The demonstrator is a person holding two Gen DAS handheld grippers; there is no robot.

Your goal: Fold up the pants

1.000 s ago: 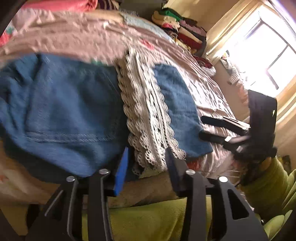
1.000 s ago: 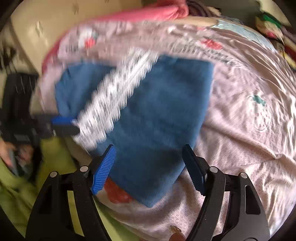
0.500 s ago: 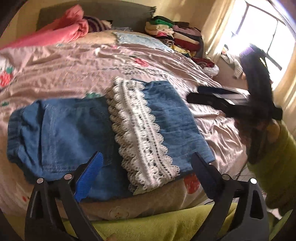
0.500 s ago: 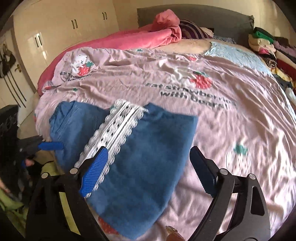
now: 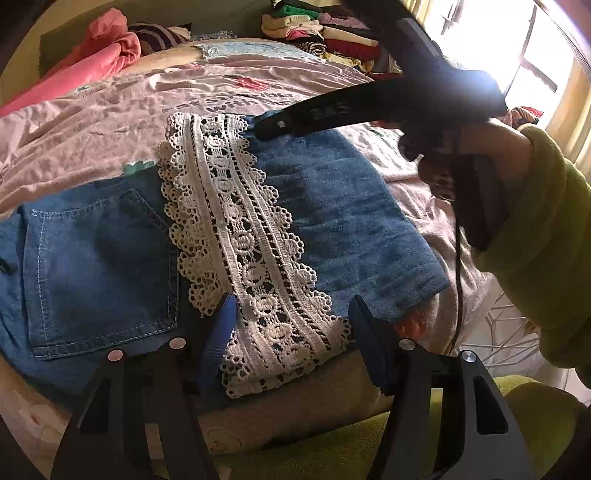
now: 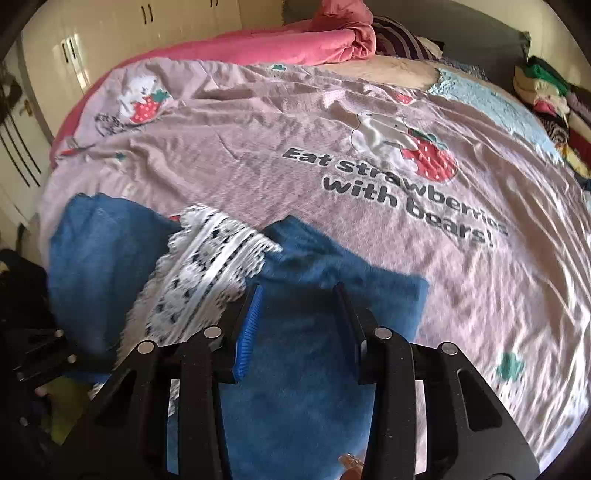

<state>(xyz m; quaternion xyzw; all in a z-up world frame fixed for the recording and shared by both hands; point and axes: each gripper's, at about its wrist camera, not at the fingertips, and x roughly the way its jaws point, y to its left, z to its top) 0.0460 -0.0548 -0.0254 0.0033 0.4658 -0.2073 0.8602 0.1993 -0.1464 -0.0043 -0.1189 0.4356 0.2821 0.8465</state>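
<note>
Blue denim pants (image 5: 99,258) with a white lace trim (image 5: 240,240) lie folded on the pink bed sheet (image 5: 92,122), near the bed's front edge. They also show in the right wrist view (image 6: 314,369) with the lace (image 6: 207,273). My left gripper (image 5: 290,314) is open, its fingers astride the near end of the lace, empty. My right gripper (image 6: 299,295) is open over the blue leg near the lace's far end, holding nothing. It shows from the side in the left wrist view (image 5: 258,129).
A pink blanket (image 6: 295,40) and a striped pillow (image 6: 402,40) lie at the head of the bed. A stack of folded clothes (image 5: 317,26) sits at the far right. White cupboards (image 6: 74,55) stand left. A white wire rack (image 5: 506,332) is beside the bed.
Both grippers have dropped closer to the pants and narrowed their jaws. The right gripper has moved over the far end of the lace; the left one now straddles its near end.
</note>
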